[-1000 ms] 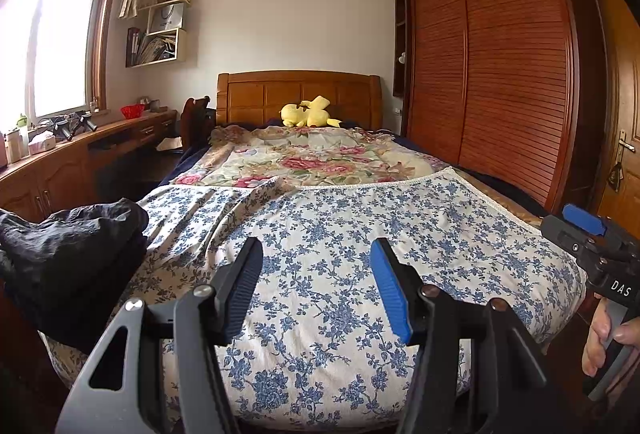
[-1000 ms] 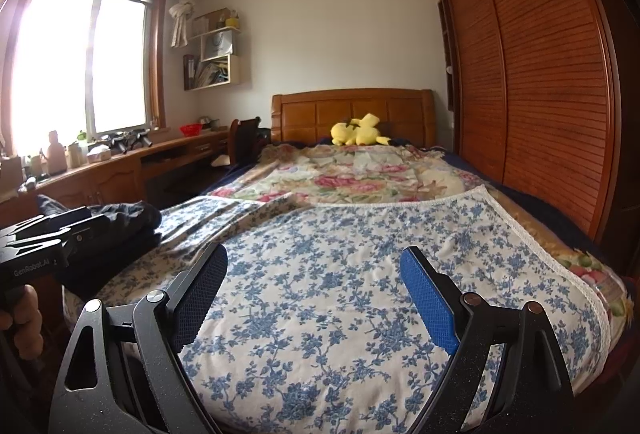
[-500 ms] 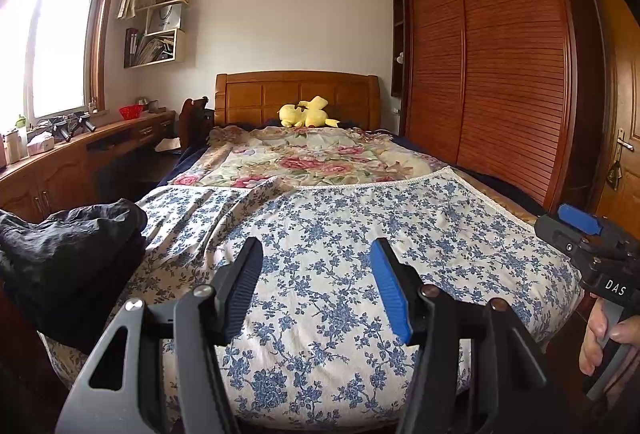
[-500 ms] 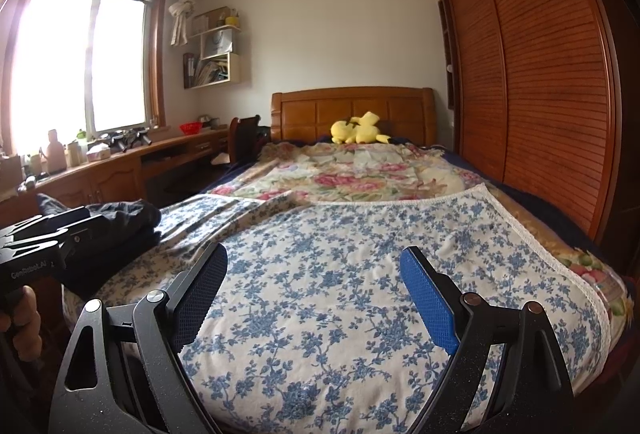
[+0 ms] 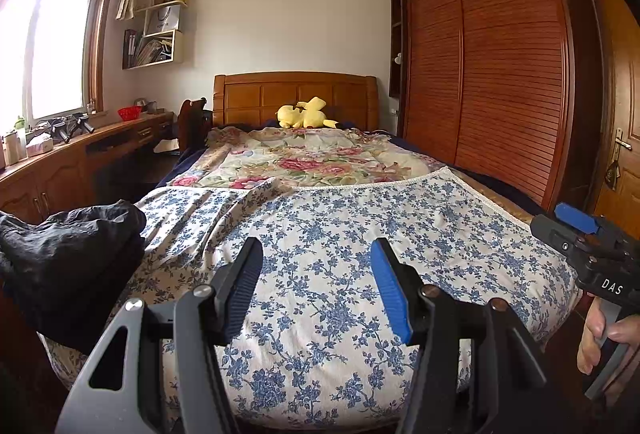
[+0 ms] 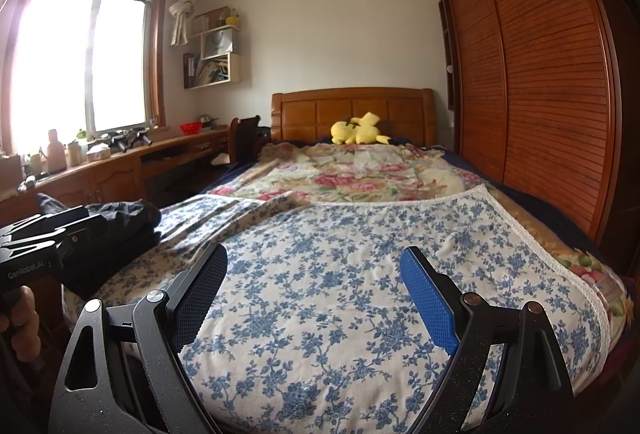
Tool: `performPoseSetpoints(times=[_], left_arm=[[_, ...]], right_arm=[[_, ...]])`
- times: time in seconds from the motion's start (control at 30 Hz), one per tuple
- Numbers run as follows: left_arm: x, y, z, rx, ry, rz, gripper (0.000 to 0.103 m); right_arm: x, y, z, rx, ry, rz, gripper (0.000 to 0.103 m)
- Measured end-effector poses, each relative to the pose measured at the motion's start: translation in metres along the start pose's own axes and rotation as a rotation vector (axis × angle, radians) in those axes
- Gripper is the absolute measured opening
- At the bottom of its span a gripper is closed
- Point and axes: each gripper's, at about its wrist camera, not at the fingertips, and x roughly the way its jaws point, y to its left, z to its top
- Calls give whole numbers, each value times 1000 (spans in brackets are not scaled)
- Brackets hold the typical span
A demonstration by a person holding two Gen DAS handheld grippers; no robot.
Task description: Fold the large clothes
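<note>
A pile of dark clothes [image 5: 68, 258] lies on the near left corner of the bed, also seen as the dark clothes [image 6: 120, 234] in the right wrist view. A white cloth with blue flowers [image 5: 340, 246] covers the foot of the bed, the same cloth [image 6: 360, 274] filling the right wrist view. My left gripper [image 5: 316, 254] hovers over this cloth, open, nothing between its fingers. My right gripper [image 6: 314, 266] also stands open and wider, empty, above the cloth. Each gripper shows at the other view's edge, held by a hand [image 5: 600, 338].
A rose-patterned quilt [image 5: 312, 161] covers the far half of the bed, with a yellow plush toy [image 5: 304, 115] at the wooden headboard [image 5: 296, 93]. A wooden wardrobe [image 5: 492, 73] lines the right side, a desk [image 5: 80, 157] under the window the left.
</note>
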Motion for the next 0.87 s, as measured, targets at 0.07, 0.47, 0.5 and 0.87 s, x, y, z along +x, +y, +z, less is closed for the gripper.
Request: performPoseSetpoints(times=[0.07, 0.47, 0.5, 0.87], left_arm=[[-1, -1, 0, 0, -1, 0, 55], [-3, -1, 0, -3, 0, -1, 55], [-2, 0, 0, -3, -1, -1, 55], [-3, 1, 1, -7, -5, -4, 55]], right_arm=[[0, 0, 0, 1, 2, 0, 90], [0, 0, 0, 0, 1, -1, 90], [0, 0, 0, -1, 1, -1, 90], [0, 0, 0, -2, -4, -1, 90]])
